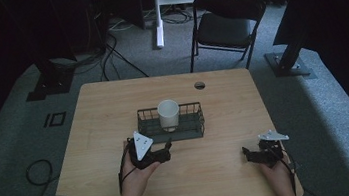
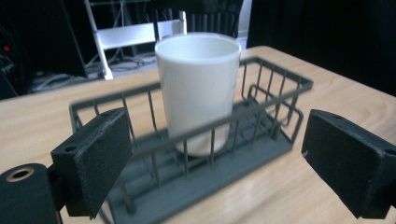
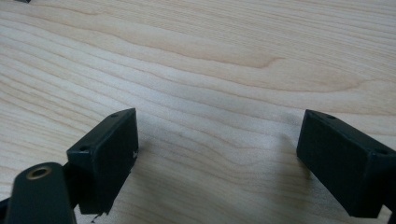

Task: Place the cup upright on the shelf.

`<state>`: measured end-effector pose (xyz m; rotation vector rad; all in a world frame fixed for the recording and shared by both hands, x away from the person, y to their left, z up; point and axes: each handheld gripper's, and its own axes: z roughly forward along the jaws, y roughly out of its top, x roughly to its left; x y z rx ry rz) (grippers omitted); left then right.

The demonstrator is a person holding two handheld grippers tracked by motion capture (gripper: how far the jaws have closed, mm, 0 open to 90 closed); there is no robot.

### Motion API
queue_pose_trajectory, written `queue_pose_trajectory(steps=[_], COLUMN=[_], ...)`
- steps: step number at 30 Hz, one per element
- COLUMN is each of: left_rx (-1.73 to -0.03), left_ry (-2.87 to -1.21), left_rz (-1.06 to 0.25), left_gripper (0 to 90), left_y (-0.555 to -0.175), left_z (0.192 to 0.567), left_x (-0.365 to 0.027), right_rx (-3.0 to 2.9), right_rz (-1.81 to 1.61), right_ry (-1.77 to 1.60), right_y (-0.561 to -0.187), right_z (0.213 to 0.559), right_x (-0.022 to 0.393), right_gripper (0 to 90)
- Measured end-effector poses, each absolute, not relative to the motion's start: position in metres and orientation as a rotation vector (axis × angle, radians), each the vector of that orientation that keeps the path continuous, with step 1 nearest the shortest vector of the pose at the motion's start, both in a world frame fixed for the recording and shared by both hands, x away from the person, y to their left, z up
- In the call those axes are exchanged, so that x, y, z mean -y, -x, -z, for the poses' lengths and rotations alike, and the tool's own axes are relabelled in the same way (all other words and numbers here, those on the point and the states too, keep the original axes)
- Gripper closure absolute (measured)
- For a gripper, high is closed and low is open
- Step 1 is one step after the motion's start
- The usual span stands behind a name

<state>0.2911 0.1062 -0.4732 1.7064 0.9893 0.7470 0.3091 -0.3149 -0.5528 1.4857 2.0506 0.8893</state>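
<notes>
A dark wire basket [image 1: 193, 126] sits near the middle of the wooden table [image 1: 232, 171], its long axis running left to right across the high view, parallel to the table's near edge. Standing upright in it, mouth up, is a white cup [image 1: 169, 114], a little left of the basket's middle, leaving the right half of the basket floor open. In the left gripper view the cup [image 2: 198, 88] rises well above the basket's rim [image 2: 261, 109], with the near wire wall crossing in front of its base. The left gripper [image 1: 166, 149] hangs just before the basket's near long side, held in the left hand [image 1: 139, 175], jaws spread wide and aimed at the cup, gripping nothing; its pads [image 2: 100, 156] frame the basket on either side. Over at the right, the right gripper [image 1: 248, 154] sits low over bare tabletop near the table's right front corner, well apart from the basket, held by the right hand [image 1: 277, 171]. Its jaws gape wide too, empty, with plain wood grain [image 3: 219, 93] between the pads [image 3: 109, 156]. Broad open wood lies between the two grippers and behind the basket toward the far edge. A black folding chair [image 1: 226, 23] stands beyond the table.
</notes>
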Motion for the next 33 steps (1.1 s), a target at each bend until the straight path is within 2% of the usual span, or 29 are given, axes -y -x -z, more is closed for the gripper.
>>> queue_pose_trajectory(steps=[22, 33], left_rx=[-1.057, -1.099], left_ry=[-1.773, -1.780], left_rz=[-0.702, -0.678], left_gripper=[8.8, 8.9], left_y=[-0.265, -0.257], left_z=[0.519, 0.527], left_x=[-0.158, -0.192], right_rx=[-2.051, -2.051], right_rz=[-0.889, -0.889], right_ry=[-1.484, -1.484], right_y=[-0.309, -0.309], right_z=[0.553, 0.553], right_x=[0.315, 0.315], right_gripper=[12.2, 12.2])
